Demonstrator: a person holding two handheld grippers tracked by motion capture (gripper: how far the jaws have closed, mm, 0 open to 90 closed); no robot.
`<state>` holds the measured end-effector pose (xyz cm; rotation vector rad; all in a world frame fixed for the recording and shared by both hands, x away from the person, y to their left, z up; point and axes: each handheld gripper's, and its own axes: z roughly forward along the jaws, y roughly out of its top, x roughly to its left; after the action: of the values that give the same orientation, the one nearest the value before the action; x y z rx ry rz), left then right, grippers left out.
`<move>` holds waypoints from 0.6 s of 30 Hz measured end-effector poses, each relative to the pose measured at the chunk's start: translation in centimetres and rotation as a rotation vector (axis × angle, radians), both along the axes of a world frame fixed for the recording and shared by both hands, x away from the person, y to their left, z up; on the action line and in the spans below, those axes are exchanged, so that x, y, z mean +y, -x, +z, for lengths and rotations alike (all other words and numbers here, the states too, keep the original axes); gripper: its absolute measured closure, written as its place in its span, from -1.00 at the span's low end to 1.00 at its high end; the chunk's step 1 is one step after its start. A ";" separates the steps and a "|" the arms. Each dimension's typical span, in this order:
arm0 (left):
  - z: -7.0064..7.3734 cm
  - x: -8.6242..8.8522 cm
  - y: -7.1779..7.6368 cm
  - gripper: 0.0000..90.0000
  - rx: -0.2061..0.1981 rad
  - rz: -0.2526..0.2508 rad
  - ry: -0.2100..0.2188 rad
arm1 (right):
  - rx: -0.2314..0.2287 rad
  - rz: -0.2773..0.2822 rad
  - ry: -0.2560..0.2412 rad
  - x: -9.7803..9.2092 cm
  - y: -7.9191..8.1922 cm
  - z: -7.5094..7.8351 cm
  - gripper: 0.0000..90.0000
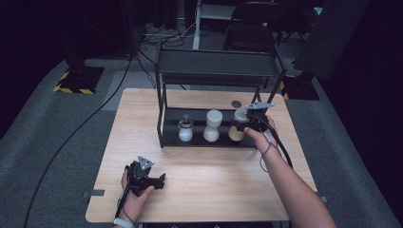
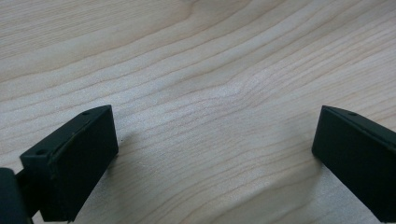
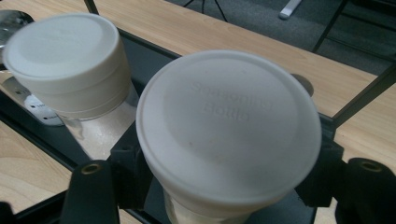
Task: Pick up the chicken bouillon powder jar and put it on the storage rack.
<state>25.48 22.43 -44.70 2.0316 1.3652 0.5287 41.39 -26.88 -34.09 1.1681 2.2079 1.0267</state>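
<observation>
A seasoning bottle [image 3: 224, 140] with a wide white lid and tan contents stood at the right end of the lower shelf of a black metal rack [image 1: 164, 118] on a pale wooden table [image 1: 199, 190]. The right gripper [image 1: 244, 124] had its two black jaws on either side of the bottle just under the lid, closed against it as far as the right gripper view showed. Just beside it to the left stood a second white-lidded bottle [image 3: 65, 60] holding white grains, and farther left on the same shelf a smaller jar [image 1: 185, 129] with a dark top. A small dark round object [image 1: 236, 104] lay on the table behind the rack.

The left gripper [image 1: 151, 179] rested low over the near left part of the table, well apart from the rack, its jaws spread wide with nothing but bare wood between them.

The step in hand appeared to be gripping the bottle on the shelf. The next move would likely call for a firm hold and a straight draw forward, clear of the neighbouring bottle and the rack's upper shelf.
</observation>
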 end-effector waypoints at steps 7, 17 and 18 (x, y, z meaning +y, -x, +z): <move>0.0 0.0 0.0 -0.99 -0.001 -0.002 0.001 | 0.012 0.001 0.019 0.4 -0.5 -0.4 -0.24; 0.0 0.0 0.0 -0.99 -0.001 -0.002 0.000 | 0.028 -0.001 0.022 0.4 -0.9 -0.8 -0.25; 0.0 0.0 0.0 -0.99 -0.001 -0.002 0.000 | 0.028 0.000 0.023 0.4 -0.8 -0.8 -0.24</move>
<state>25.47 22.45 -44.72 2.0322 1.3625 0.5287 42.24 -26.48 -34.90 1.1795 2.2353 0.9875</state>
